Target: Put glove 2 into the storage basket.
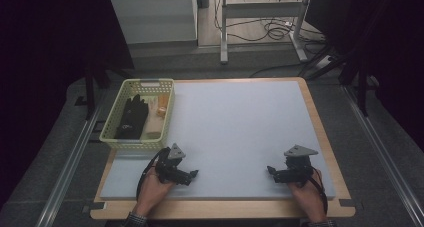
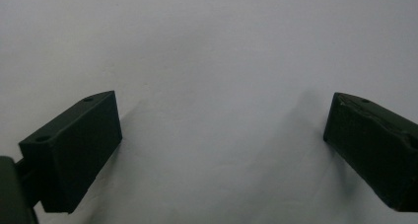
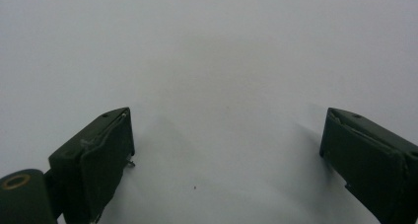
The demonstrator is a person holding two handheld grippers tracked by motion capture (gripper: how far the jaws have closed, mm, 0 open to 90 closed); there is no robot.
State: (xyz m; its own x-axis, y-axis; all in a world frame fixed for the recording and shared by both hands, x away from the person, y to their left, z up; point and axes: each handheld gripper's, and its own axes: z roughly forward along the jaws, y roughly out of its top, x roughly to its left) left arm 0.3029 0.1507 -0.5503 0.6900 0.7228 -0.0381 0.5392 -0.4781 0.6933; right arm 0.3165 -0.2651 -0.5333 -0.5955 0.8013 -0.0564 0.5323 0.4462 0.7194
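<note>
Basket: a pale yellow-green basket (image 1: 112, 132) sits at the mat's far-left corner, holding a black glove (image 1: 131, 118) and a small orange object (image 1: 161, 109).
Mat: a grey foam mat (image 1: 240, 127) covers the wooden table (image 1: 320, 132).
Left gripper (image 1: 194, 173): jaws spread wide, holding nothing, low over bare mat just in front of the basket.
Right gripper (image 1: 270, 170): jaws spread wide, holding nothing, well apart from the basket.

Your left gripper (image 1: 194, 173) and right gripper (image 1: 270, 170) are black, each topped behind its jaws by a grey three-cornered plate, with a black cable trailing back. Blocky jaws show small screw holes. Dark cuffs circle your wrists.
</note>
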